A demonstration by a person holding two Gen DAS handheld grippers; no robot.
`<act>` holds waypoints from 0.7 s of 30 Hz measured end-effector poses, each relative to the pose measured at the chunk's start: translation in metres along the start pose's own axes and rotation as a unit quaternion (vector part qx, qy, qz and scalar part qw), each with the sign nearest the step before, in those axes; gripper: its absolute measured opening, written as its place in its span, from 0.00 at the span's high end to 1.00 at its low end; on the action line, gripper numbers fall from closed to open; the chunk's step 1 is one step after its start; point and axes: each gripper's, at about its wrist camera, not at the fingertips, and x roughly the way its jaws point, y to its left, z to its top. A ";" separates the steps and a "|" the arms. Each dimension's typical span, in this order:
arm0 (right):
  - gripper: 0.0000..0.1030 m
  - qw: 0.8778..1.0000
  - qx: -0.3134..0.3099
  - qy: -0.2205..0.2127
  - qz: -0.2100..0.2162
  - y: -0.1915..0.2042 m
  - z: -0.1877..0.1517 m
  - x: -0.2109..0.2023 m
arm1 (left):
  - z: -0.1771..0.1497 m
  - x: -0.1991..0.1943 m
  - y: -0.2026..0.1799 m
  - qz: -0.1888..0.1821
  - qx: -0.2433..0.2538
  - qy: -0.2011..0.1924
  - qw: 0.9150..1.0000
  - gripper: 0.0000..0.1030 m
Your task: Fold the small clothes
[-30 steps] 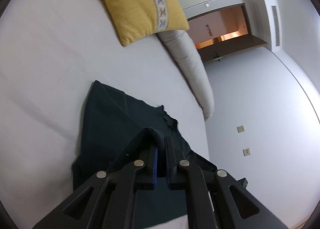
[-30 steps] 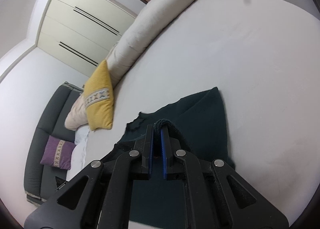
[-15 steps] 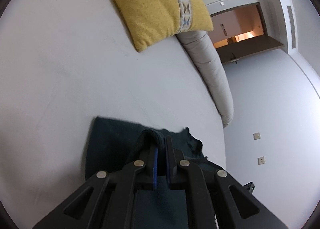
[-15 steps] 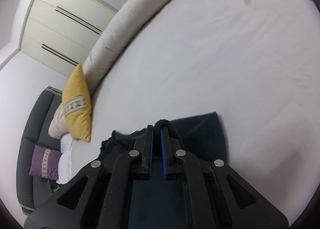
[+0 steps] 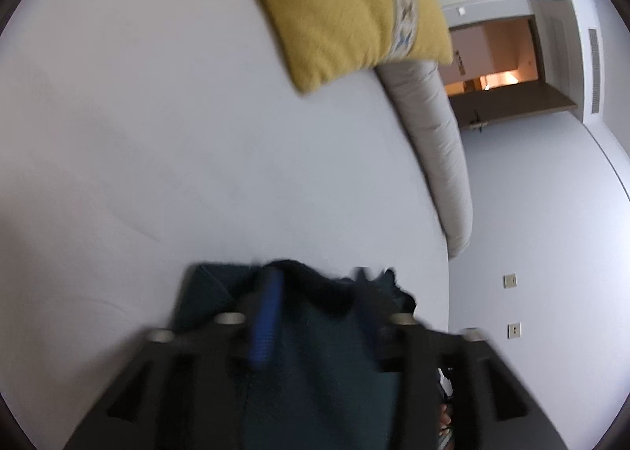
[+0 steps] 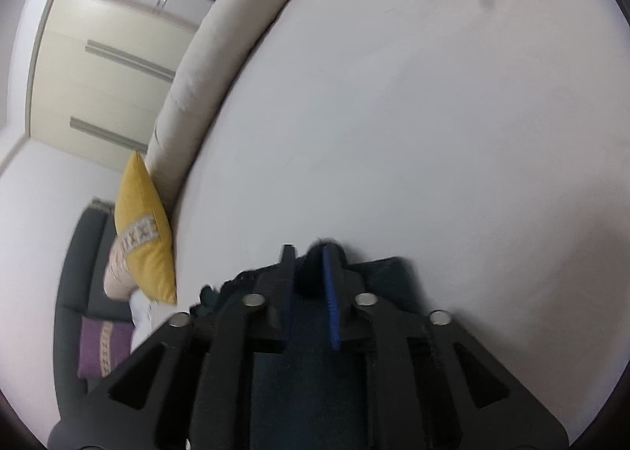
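1. Change vs 0.5 s ago: both claws were pinched tight on the dark green garment's (image 5: 315, 363) edge; now both have spread apart. Also less cloth shows ahead of the fingertips than 1 s ago, so the held edge was carried fwd over the rest.
2. Meaning (judgement): fold laid down, release under way. This fold looks about done; next prob. retract and smooth or regrip.
3. Left gripper (image 5: 315, 292): fingers wide apart, blue pad (image 5: 265, 316) exposed. A cloth ridge sits between the fingers, touching the pad; not clamped. Frame blurred.
4. Right gripper (image 6: 309, 273): parted, narrower gap than left. Dark bunch lies against its blue pad; grip let go, contact only.
5. Garment location: on the white bed (image 5: 197, 135), under and just ahead of both claws, well apart from the yellow cushion (image 5: 346, 5) and grey bolster (image 5: 433, 135).
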 end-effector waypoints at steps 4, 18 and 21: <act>0.70 0.999 0.016 -0.037 -0.010 -0.008 0.002 -0.022 | -0.001 -0.029 -0.003 -0.011 -0.007 -0.033 0.999 0.32; 0.70 0.966 -0.252 0.037 -0.047 0.084 -0.131 -0.045 | -0.097 -0.053 -0.030 0.143 0.161 -0.083 0.973 0.38; 0.68 0.967 -0.236 0.002 -0.100 0.071 -0.120 -0.052 | -0.102 -0.056 -0.014 0.180 0.175 -0.066 0.966 0.38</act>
